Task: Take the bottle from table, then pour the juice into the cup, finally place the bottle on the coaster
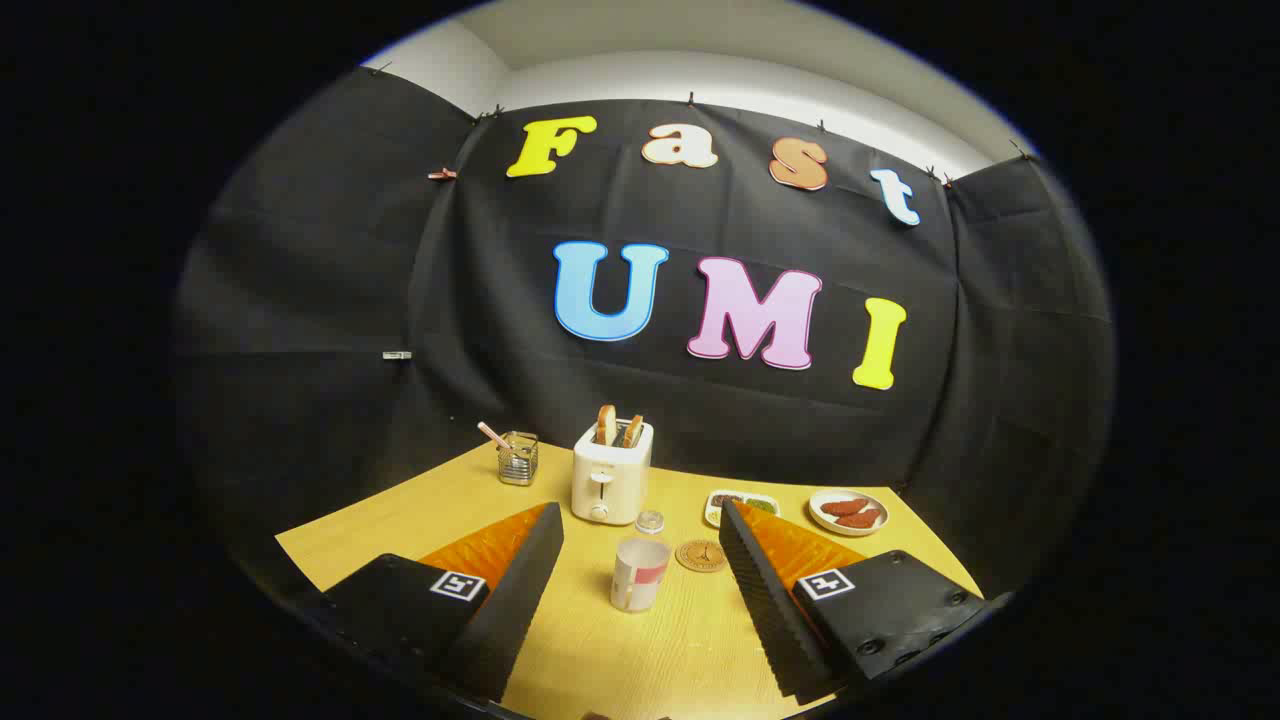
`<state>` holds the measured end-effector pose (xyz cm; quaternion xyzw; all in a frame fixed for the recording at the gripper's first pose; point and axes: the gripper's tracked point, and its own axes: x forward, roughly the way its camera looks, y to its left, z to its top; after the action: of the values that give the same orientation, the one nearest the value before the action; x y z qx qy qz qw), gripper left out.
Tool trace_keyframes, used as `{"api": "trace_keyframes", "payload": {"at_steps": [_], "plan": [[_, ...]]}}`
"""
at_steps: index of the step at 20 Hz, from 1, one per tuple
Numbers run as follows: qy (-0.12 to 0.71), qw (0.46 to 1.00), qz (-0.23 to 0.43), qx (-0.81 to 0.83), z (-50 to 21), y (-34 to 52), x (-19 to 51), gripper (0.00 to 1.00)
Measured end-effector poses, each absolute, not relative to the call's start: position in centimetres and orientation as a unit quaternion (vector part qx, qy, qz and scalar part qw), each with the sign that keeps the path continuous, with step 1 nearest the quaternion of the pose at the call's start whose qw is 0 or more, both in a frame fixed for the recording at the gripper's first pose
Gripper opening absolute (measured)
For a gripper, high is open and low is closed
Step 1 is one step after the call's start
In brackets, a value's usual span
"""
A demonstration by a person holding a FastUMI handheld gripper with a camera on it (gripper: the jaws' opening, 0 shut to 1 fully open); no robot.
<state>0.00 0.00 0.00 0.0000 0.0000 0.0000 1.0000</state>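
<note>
My gripper is open and holds nothing, its fingers spread wide above the wooden table. Between the fingers and a little ahead stands a white paper cup with a red patch, upright. Right of the cup, a round brown coaster lies flat, close to the right finger. Just behind the cup I see a small clear thing with a round pale top, mostly hidden by the cup; I cannot tell whether it is the bottle.
A cream toaster with two bread slices stands beyond the cup. A wire holder with a stick sits to its left. To the right are a small dish of sauces and a plate of red food.
</note>
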Motion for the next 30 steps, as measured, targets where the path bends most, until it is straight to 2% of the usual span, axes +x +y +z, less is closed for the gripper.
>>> {"api": "trace_keyframes", "payload": {"at_steps": [4, 13, 21, 27, 30], "plan": [[0.013, 1.000, 0.021, 0.017, -1.2, 0.7, 1.2, 0.97], [-0.006, 0.999, 0.011, 0.035, -1.2, 1.4, 1.1, 0.97], [0.016, 0.997, -0.041, 0.071, -2.3, -0.5, 2.3, 0.97], [0.035, 0.995, -0.073, 0.062, -4.2, 1.4, 5.2, 0.97], [0.043, 0.988, -0.113, 0.097, -6.3, 1.4, 6.7, 0.97]]}}
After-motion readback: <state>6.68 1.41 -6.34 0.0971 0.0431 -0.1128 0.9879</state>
